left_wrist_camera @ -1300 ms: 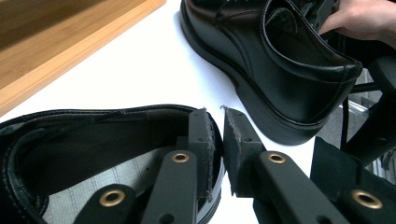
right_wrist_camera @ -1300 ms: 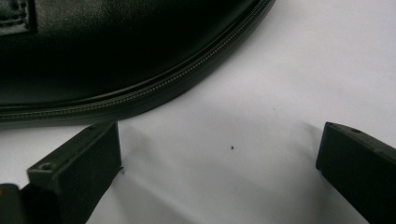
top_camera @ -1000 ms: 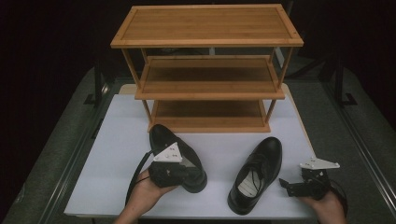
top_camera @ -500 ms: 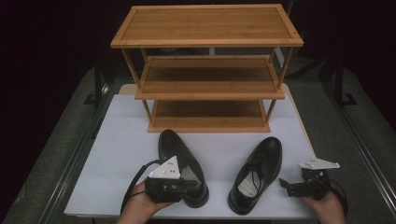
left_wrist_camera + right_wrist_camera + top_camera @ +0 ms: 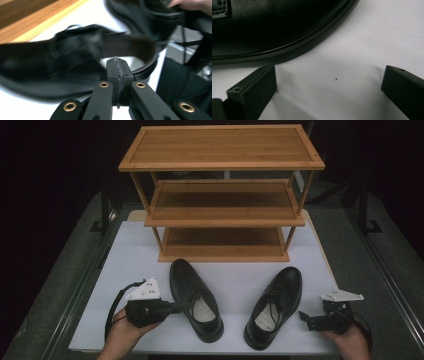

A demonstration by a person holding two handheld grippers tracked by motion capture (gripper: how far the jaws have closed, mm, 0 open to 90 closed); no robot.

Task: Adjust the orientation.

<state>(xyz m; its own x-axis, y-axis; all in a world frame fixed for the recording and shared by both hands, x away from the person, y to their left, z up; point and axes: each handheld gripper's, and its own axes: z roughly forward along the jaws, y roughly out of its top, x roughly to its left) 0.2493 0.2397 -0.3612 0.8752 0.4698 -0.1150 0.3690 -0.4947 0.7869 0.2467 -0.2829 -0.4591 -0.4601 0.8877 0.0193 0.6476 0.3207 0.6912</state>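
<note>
Two black leather lace-up shoes stand on the white table top (image 5: 235, 280), toes toward the rack. My left gripper (image 5: 175, 308) lies level at the near left, its tips touching the side of the left shoe (image 5: 195, 300). In the left gripper view its jaws (image 5: 116, 62) have just closed pad to pad with nothing visible between them, beside the blurred left shoe (image 5: 62, 50). My right gripper (image 5: 306, 319) rests at the near right, just beside the right shoe (image 5: 275, 307). Its jaws (image 5: 329, 82) stand wide open over bare table, next to the shoe's sole edge (image 5: 274, 25).
A three-tier wooden shoe rack (image 5: 222, 195) stands at the back of the table, its shelves bare. A strip of white table lies between the rack and the shoes. Dark floor and stand legs (image 5: 105, 215) surround the table.
The left shoe has turned from a slant to toe toward the rack. My left hand has drawn back off it, leftward toward the near edge. The right hand has stayed put.
</note>
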